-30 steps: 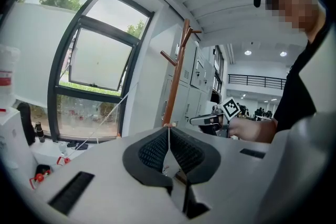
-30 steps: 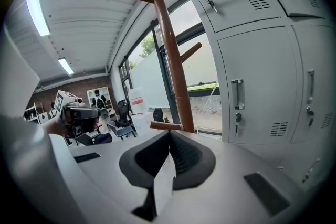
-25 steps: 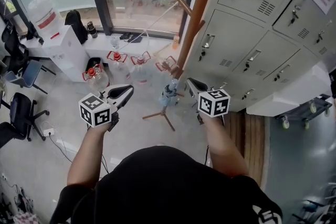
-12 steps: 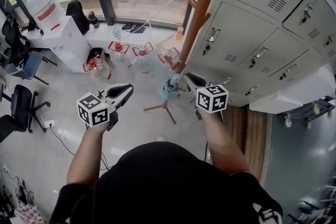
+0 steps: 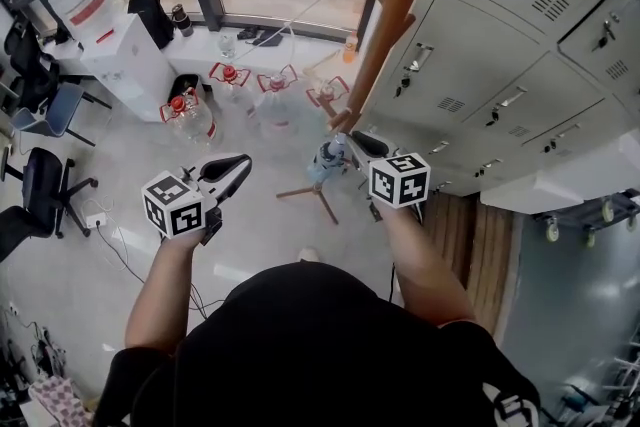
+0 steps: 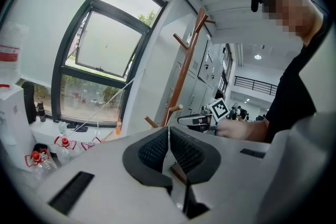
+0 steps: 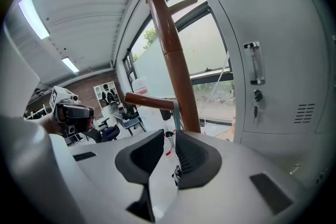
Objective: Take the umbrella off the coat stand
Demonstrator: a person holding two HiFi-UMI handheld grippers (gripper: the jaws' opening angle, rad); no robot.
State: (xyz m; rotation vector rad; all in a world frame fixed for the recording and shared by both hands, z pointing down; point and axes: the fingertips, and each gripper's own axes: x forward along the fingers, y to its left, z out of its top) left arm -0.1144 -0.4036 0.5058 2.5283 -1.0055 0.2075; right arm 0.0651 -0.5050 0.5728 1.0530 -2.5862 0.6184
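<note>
Left gripper (image 6: 168, 132) jaws together on nothing; right gripper (image 7: 169, 138) jaws narrowly apart, unclamped, near umbrella (image 5: 325, 162) strap (image 7: 176, 112) at frame centre.

**One camera overhead, two at hand height, all meeting on the coat stand (image 5: 385, 25)**

The head view looks steeply down past the person's shoulders to the floor (image 5: 260, 230), with the window (image 5: 280, 0) along its top and the lockers (image 5: 500, 45) at its right. The camera on the left gripper (image 5: 238, 163) stands farther back, faces the stand and window, and also catches the right gripper (image 6: 194, 119). The right gripper's camera sits close to the pole and tilts up, with the lockers on its right and the left gripper at its left edge.
</note>
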